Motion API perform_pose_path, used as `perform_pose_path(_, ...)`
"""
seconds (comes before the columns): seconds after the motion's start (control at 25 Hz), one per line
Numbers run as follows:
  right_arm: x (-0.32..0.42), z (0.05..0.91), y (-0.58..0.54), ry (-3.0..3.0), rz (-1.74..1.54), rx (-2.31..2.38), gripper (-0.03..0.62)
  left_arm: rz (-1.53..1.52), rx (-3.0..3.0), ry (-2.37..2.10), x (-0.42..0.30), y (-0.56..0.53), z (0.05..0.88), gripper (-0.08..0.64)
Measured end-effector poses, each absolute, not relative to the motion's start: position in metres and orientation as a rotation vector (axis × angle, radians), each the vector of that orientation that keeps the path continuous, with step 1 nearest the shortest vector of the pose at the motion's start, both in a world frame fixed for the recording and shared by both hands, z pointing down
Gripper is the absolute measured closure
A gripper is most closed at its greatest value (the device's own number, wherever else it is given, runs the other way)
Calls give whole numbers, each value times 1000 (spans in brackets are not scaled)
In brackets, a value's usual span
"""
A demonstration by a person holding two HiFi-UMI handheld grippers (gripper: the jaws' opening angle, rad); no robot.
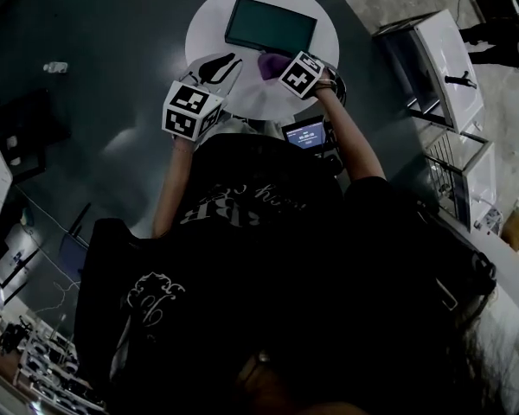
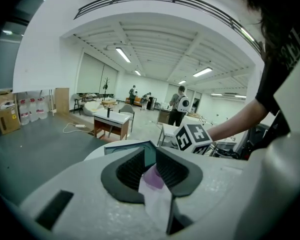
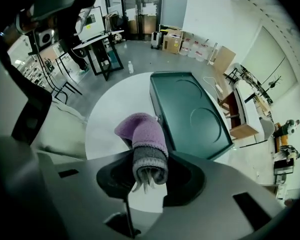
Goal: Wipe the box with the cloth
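A flat dark green box (image 1: 270, 25) lies on the far half of a round white table (image 1: 209, 26). My right gripper (image 1: 283, 66) is shut on a purple cloth (image 1: 272, 64) and holds it just in front of the box's near edge. In the right gripper view the cloth (image 3: 142, 136) bulges out between the jaws, next to the box (image 3: 191, 113). My left gripper (image 1: 221, 67) stands open over the table, left of the cloth, with nothing in it. Through the left gripper (image 2: 149, 157) I see the cloth (image 2: 153, 178) and a box corner (image 2: 128, 147).
A small lit screen (image 1: 305, 133) sits below the table's near edge, by the person's body. White desks (image 1: 442, 54) stand to the right on the grey floor. A small bottle (image 1: 56, 67) lies on the floor at left. People stand far off in the room (image 2: 179, 104).
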State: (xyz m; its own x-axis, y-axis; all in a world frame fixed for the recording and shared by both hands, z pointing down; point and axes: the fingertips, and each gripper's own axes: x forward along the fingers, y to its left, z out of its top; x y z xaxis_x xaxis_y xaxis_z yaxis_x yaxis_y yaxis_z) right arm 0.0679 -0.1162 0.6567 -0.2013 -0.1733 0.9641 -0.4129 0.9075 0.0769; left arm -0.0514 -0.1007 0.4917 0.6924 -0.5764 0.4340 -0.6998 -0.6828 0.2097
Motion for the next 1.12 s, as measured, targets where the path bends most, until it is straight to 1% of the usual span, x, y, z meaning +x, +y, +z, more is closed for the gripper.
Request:
perform_pose_path(0.48, 141, 655, -109, -1726, 259, 464, 476, 493, 2575, -937, -3, -101, 489, 480)
perform_pose_path(0.88, 173, 652, -109, -1743, 272, 401, 476, 505, 2569, -939, 34, -106, 482, 480)
perform_pose_path(1.12, 192, 657, -119, -1719, 255, 389, 476, 515, 2546, -966, 44, -110, 487, 480)
